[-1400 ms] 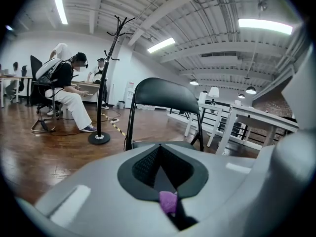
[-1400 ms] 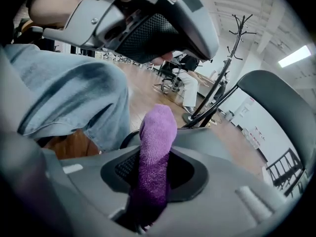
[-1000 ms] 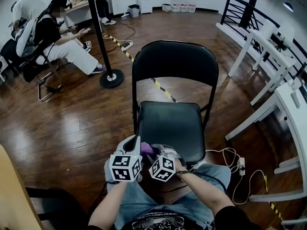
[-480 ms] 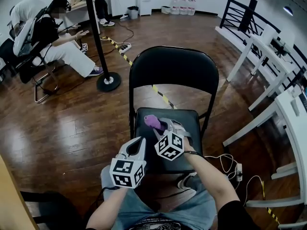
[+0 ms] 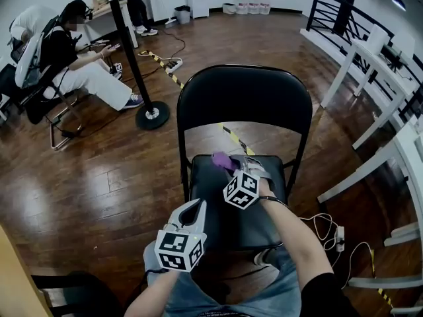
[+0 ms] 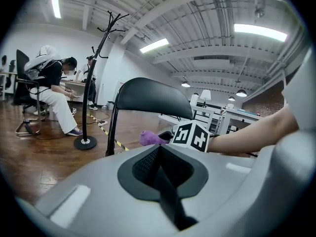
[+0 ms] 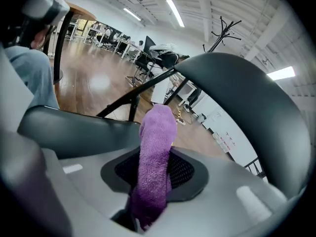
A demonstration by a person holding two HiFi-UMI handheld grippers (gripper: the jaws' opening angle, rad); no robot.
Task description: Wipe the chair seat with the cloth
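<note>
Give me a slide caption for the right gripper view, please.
Right gripper clamps a purple cloth, with the chair back ahead.

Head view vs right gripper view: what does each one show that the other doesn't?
Head view only: the left claw, the forearm behind the right claw, and a white cable on the floor. Right gripper view only: the grip up close, jaws shut on the purple cloth. Both: the cloth, the chair back and the coat stand.
</note>
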